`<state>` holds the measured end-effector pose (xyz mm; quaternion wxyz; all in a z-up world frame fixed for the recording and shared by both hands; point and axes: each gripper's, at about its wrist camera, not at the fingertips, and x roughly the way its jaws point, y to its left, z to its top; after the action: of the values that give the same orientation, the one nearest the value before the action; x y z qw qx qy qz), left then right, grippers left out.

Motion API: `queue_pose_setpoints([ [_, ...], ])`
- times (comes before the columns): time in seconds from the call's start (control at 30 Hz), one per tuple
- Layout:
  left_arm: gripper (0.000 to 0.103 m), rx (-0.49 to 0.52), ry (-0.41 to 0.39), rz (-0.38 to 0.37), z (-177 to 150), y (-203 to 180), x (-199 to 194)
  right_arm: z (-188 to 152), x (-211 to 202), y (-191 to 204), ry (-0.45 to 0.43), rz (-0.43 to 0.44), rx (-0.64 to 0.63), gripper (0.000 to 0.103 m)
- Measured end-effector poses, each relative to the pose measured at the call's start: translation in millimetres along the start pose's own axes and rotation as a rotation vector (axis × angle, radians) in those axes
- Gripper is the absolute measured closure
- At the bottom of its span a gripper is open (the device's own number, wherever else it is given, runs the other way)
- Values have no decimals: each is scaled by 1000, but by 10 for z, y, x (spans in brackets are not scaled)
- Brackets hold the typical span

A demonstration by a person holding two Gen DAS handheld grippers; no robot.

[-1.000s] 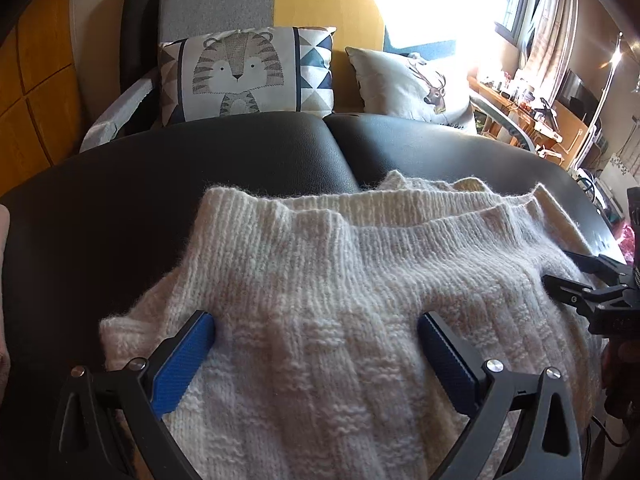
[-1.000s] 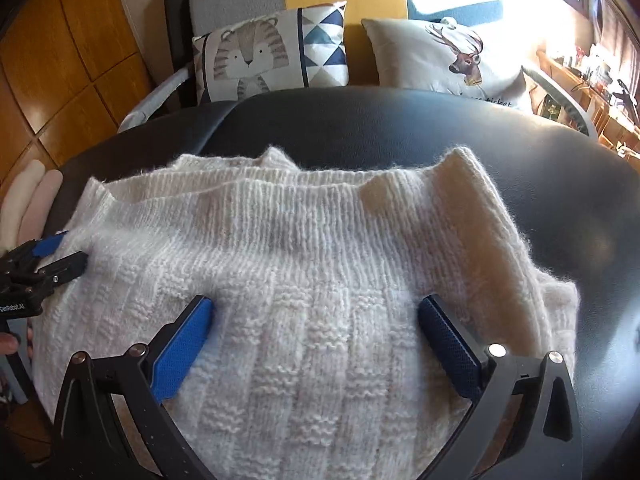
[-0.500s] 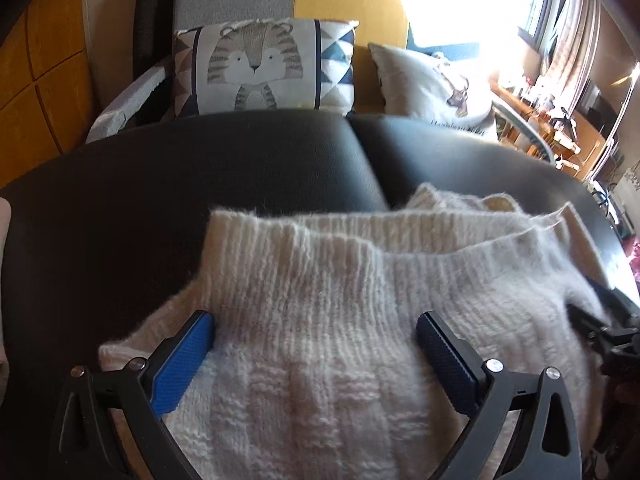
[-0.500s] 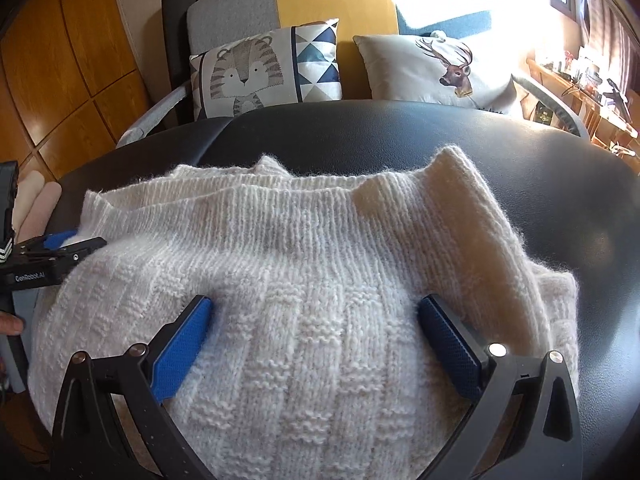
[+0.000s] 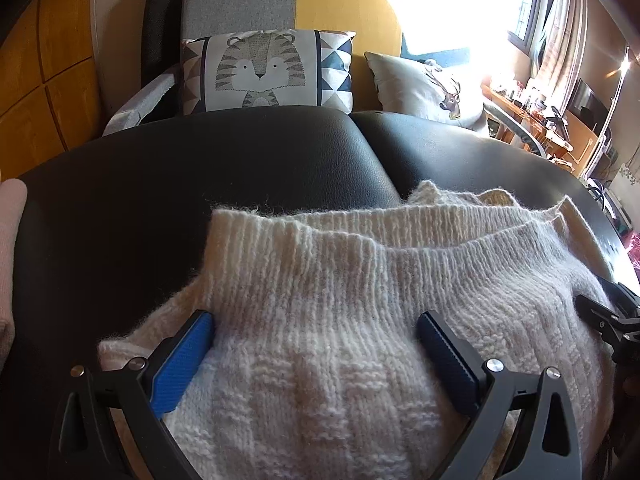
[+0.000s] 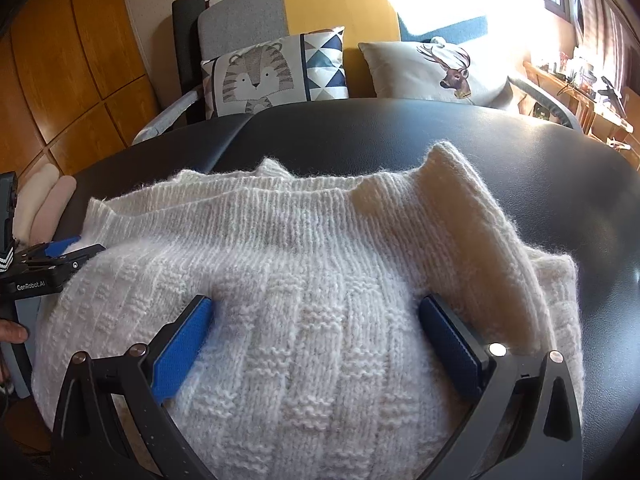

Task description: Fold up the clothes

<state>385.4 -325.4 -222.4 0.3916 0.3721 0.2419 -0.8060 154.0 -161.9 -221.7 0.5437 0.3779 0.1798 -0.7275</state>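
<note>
A white cable-knit sweater (image 5: pixel 328 320) lies spread on a black leather surface (image 5: pixel 200 184), its ribbed hem toward the far side. My left gripper (image 5: pixel 314 320) hovers open over the sweater's left part, blue pads (image 5: pixel 180 356) wide apart with only knit between them. My right gripper (image 6: pixel 316 308) is open in the same way over the right part of the sweater (image 6: pixel 320 272), where a sleeve (image 6: pixel 480 220) lies folded inward. Each gripper shows in the other's view: the right gripper (image 5: pixel 608 312) at the right edge, the left gripper (image 6: pixel 60 254) at the left edge.
Behind the black surface (image 6: pixel 400 136) stands a grey and yellow sofa (image 5: pixel 280 4) with a tiger cushion (image 5: pixel 264 72) and a deer cushion (image 5: pixel 432 88). Pale folded cloth (image 6: pixel 48 204) lies at the left edge. A cluttered desk (image 5: pixel 560 120) is far right. Wood panelling (image 6: pixel 60 80) is at left.
The left gripper has shifted slightly, so the sweater's far hem sits a little lower in its view. Both grippers stay open over the sweater, which lies as before.
</note>
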Motion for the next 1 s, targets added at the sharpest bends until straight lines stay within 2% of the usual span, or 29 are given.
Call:
queue_pose_setpoints([
  [0.17,0,-10,0,5,-130,59,-103,-89,-61,111,-4,-14,-18,0],
  [1.0,0,-15,7,-17,-108,102,-102,-94,-48,125,-12,-9,-15,0],
])
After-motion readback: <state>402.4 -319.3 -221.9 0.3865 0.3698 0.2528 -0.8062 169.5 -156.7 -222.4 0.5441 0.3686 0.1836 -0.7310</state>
